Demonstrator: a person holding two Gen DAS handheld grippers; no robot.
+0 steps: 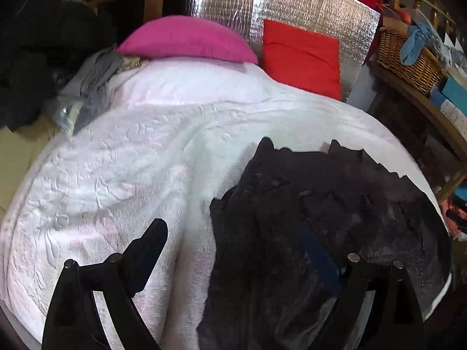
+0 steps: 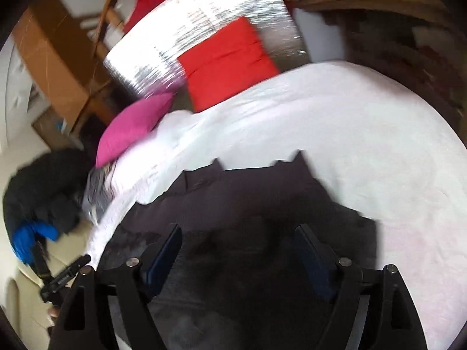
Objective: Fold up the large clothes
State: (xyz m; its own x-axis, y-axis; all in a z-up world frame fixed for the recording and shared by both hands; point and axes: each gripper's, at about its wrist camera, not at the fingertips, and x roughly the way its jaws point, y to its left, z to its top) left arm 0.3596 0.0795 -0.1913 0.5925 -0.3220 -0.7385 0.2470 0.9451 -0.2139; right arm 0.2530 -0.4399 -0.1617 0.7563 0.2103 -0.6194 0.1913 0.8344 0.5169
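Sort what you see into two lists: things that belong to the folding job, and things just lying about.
Job: dark garment, white bedspread under it, left gripper, right gripper.

Lying about: pink cushion, red cushion, wicker basket, silver foil panel.

One dark garment (image 1: 321,218), two cushions: pink (image 1: 186,39), red (image 1: 302,58).

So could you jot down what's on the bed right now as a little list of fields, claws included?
surface: bed with white bedspread
garment: dark garment, lying crumpled on the bedspread
left claw: open, one finger over the bedspread, the other over the garment
right claw: open, above the garment
pillows: pink pillow, red pillow, at the far end
beside bed: wicker basket
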